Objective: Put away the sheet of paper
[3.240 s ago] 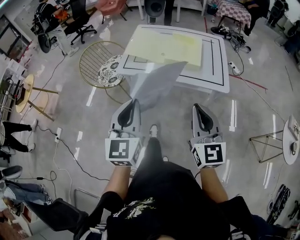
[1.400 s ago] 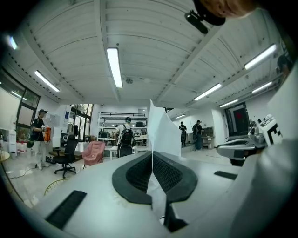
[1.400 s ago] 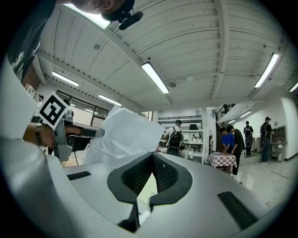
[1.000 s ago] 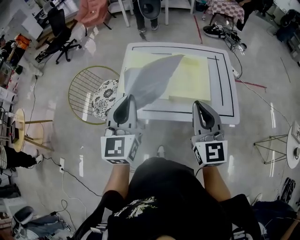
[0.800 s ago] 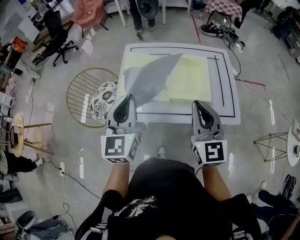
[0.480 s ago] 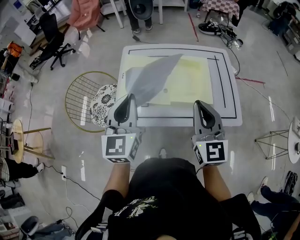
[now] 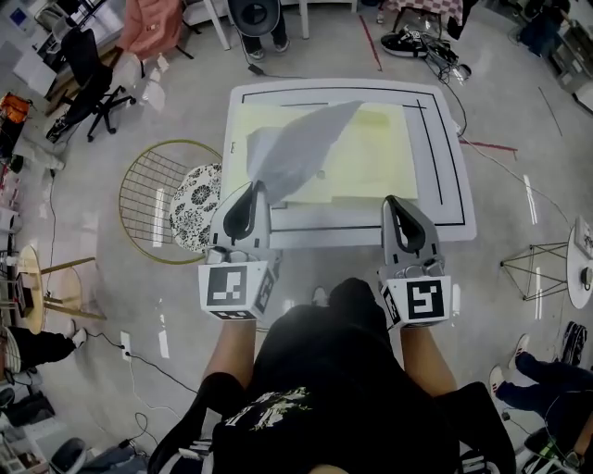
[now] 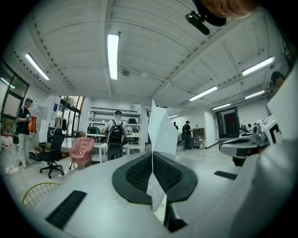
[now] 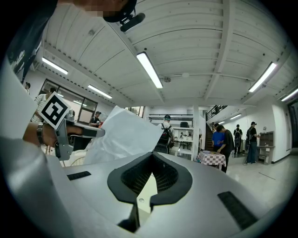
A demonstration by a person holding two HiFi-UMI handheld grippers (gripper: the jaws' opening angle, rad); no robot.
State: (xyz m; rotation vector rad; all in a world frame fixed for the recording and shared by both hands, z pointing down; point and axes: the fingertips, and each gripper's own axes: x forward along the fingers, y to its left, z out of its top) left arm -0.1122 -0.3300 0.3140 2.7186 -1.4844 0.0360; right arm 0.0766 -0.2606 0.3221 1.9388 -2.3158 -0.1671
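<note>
A pale grey sheet of paper [image 7: 298, 148] stands up at a slant from my left gripper [image 7: 255, 189], which is shut on its lower corner. In the left gripper view the paper [image 8: 163, 130] rises out of the closed pads of the left gripper [image 8: 152, 155]. The sheet hangs over the white table [image 7: 445, 199], above the yellow mat [image 7: 375, 153] lying on it. My right gripper [image 7: 395, 203] is level beside it at the table's near edge, shut and holding nothing. In the right gripper view the right gripper [image 9: 152, 155] has the paper [image 9: 125, 137] off to its left.
A gold wire chair [image 7: 139, 190] with a patterned cushion [image 7: 196, 194] stands against the table's left side. A wire-legged side table [image 7: 576, 278] is at the far right. An office chair [image 7: 88, 74], a pink chair [image 7: 148, 23], standing people and floor cables lie beyond.
The table has drawn closer: both grippers, once well short of it, now reach its near edge. The paper stays clamped in the left gripper and now hangs over the yellow mat.
</note>
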